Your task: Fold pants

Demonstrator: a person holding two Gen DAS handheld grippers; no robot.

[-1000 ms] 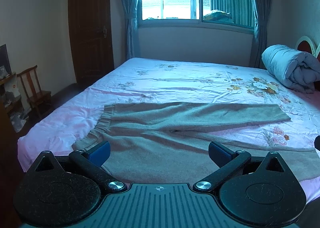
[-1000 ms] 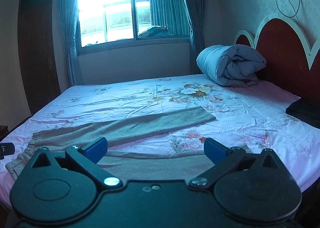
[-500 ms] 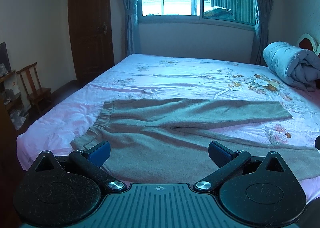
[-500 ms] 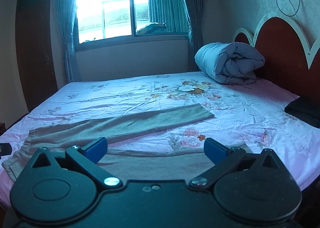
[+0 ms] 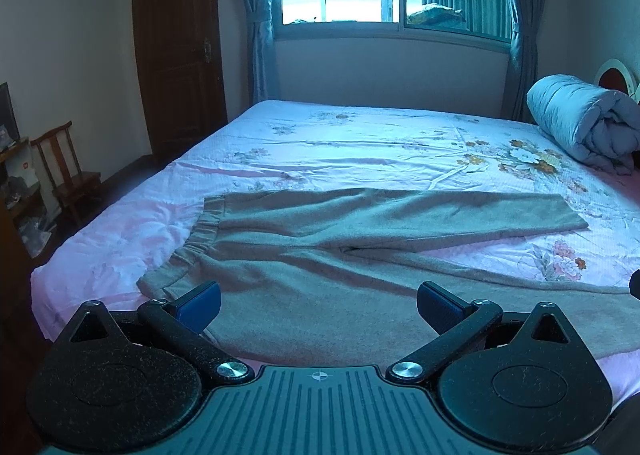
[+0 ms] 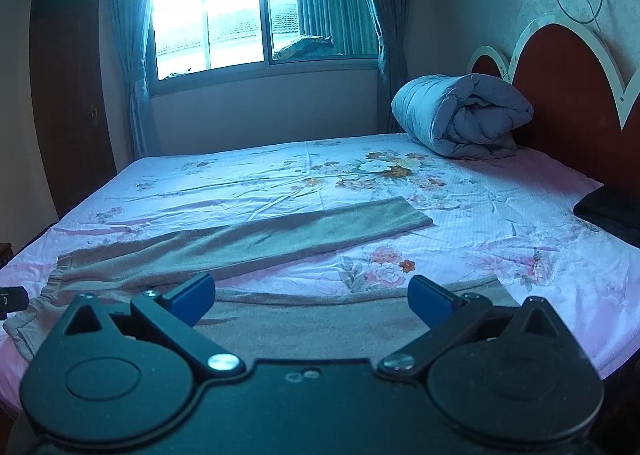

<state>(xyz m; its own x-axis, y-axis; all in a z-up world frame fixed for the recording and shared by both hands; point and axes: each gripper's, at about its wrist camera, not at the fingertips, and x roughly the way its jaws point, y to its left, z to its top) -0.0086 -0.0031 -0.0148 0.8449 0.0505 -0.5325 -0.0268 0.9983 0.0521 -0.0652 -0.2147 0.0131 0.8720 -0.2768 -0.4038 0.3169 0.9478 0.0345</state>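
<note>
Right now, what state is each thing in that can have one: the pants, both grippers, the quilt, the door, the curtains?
pants: unfolded, flat on the bed, legs spread apart, waistband at the left.
left gripper: open, empty, above the near part of the pants.
right gripper: open, empty, above the near leg.
quilt: rolled up, by the headboard.
door: shut.
curtains: drawn aside.

Both cameras tipped down a little and drew closer, so the flat grey-brown cloth pants slid lower in view and the pink flowered bed sheet looked nearer.
</note>
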